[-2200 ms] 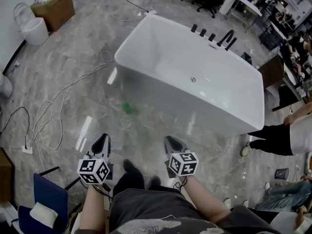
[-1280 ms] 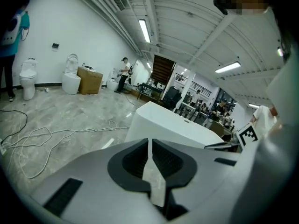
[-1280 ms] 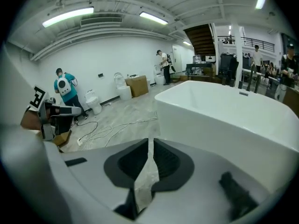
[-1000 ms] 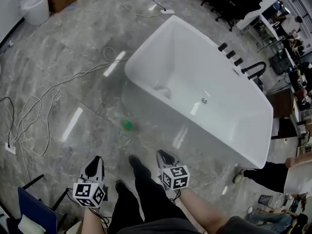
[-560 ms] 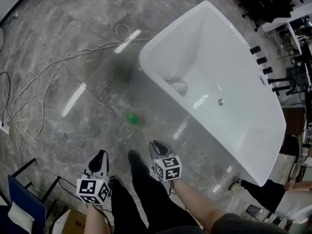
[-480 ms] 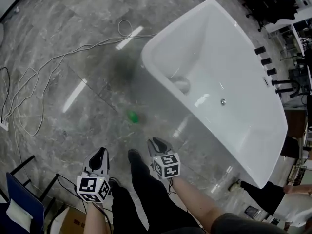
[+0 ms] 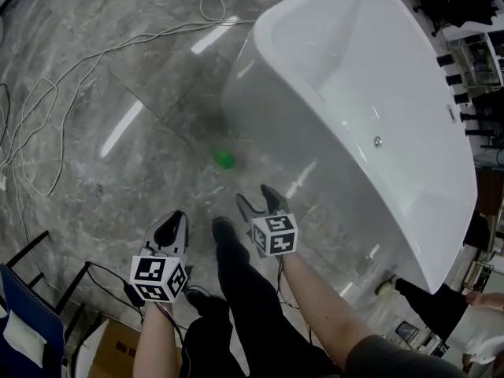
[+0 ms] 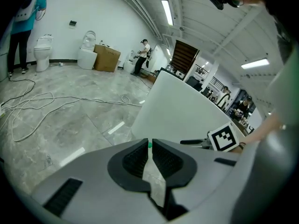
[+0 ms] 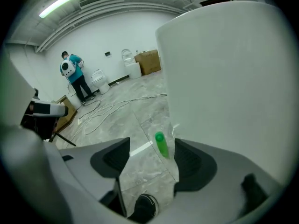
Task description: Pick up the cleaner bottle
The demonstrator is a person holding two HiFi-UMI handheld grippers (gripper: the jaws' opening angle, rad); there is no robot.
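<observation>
The cleaner bottle [image 7: 225, 160], small and green, stands upright on the grey marble floor close to the white bathtub's [image 7: 354, 93] outer wall. My right gripper [image 7: 257, 195] hovers short of it, and its jaws have just been opening and now stand wide with nothing held. In the right gripper view the bottle [image 9: 161, 144] shows ahead in the gap of the right gripper [image 9: 152, 143], well apart from the pads. My left gripper [image 7: 175, 219] hangs lower left, shut and empty. Through the left gripper's [image 8: 150, 143] thin slit a speck of the bottle [image 8: 149, 145] shows.
White cables [image 7: 47, 109] trail over the floor at the left. The person's dark shoe [image 7: 224, 231] and legs stand between the grippers. A blue chair [image 7: 20, 321] sits bottom left. Toilets, a cardboard box [image 8: 105, 58] and a person in teal [image 9: 72, 76] are far off.
The right jaws went from shut to wide open. Both grippers sank toward the floor as the person bent over. The bottle stays where it was beside the tub.
</observation>
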